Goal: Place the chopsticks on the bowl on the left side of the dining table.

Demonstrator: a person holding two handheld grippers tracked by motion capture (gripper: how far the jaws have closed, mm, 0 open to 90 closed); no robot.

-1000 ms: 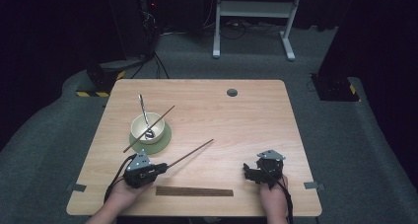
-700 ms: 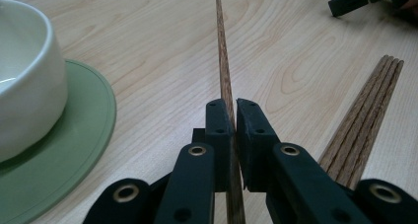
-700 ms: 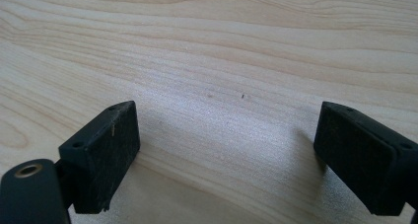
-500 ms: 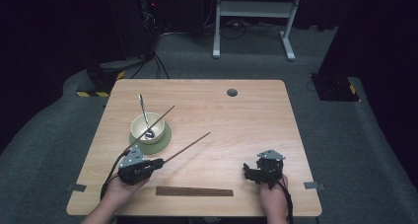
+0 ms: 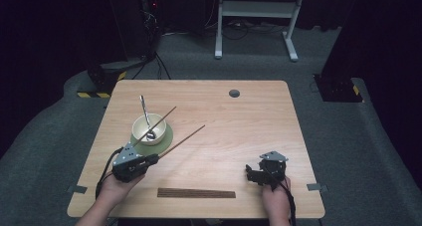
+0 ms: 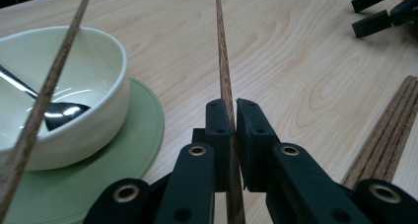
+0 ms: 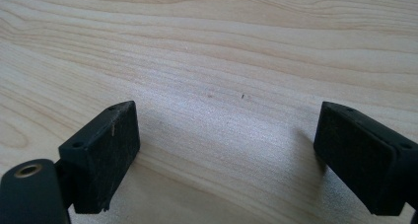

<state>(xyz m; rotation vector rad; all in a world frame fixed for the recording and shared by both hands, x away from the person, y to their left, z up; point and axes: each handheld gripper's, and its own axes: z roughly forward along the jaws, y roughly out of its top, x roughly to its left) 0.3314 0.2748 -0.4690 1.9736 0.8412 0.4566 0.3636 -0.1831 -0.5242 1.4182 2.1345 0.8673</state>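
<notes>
1. Nearest to us, at the front edge of the desk (image 5: 239,136), lies a flat bundle of dark wooden sticks (image 5: 196,193), lengthwise along that edge, between the two hands.
2. On our left, the left claw (image 5: 155,158) is clamped tight on one chopstick (image 5: 181,142). In the left gripper view we see the chopstick (image 6: 226,86) pinched between the two black pads, running straight out ahead of them.
3. That chopstick slants away from the left claw toward the middle of the desk, its far tip raised off the wood and passing just beside the bowl.
4. On our right, the right claw (image 5: 251,173) rests low at the front of the desk, well apart from the chopstick. In the right gripper view its jaws stand wide apart with bare wood between them, gripping nothing (image 7: 226,155).
5. Farther back on the left sits a cream bowl (image 5: 149,128) on a round green mat (image 5: 166,139).
6. A metal spoon (image 5: 145,112) stands in the bowl, handle leaning away from us.
7. A second chopstick (image 5: 161,118) lies slanted across the bowl's rim.
8. Near the far edge we see a small dark round hole (image 5: 234,93) in the desk.
</notes>
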